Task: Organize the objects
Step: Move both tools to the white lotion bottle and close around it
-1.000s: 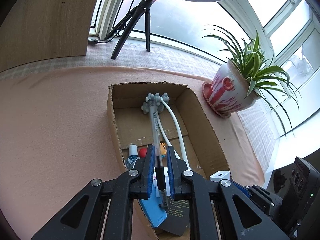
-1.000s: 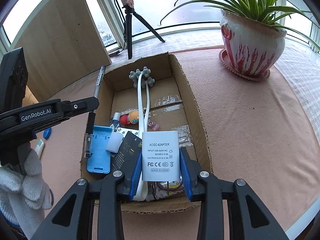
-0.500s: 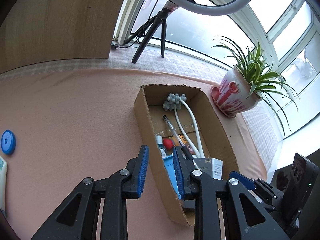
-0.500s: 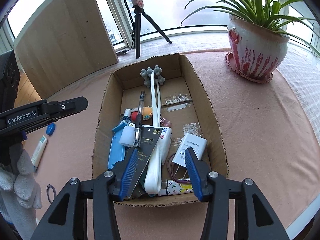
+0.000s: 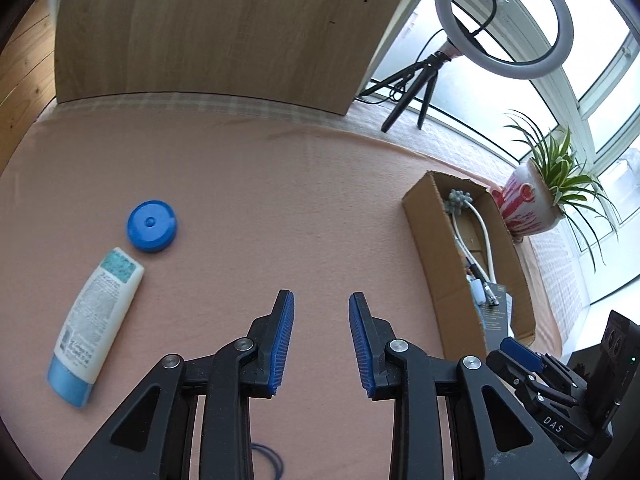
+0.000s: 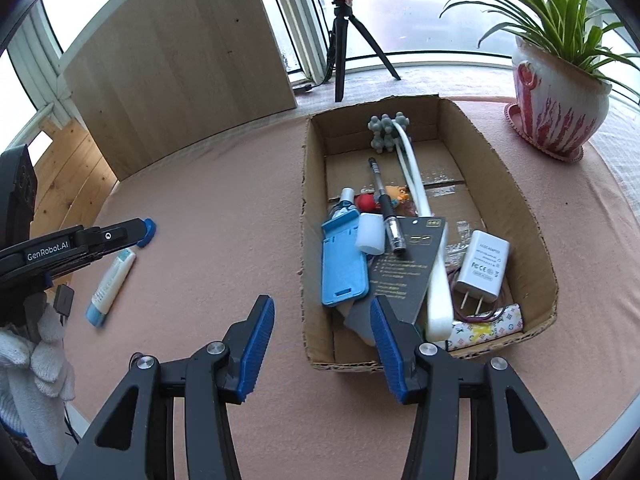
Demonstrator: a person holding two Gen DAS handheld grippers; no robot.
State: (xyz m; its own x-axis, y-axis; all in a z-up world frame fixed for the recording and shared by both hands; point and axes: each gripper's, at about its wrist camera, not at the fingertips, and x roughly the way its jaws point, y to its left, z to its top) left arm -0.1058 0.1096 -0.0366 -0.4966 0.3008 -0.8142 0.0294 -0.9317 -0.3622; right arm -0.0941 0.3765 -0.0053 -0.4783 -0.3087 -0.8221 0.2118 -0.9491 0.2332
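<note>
Potted spider plant (image 6: 560, 92), ring light on tripod (image 5: 502, 24), leaning wooden board (image 6: 180, 56), pink tablecloth (image 5: 260, 200).

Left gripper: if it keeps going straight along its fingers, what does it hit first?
Most likely bare pink tablecloth. The left gripper is open and empty, with nothing ahead between its fingers. The blue cap and tube lie off to its left, the cardboard box to its right.

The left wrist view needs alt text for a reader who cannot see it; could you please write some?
An open, empty left gripper hangs over a pink tablecloth. A white tube and a round blue cap lie to its left, and a cardboard box of small items sits to its right near a potted plant.
</note>
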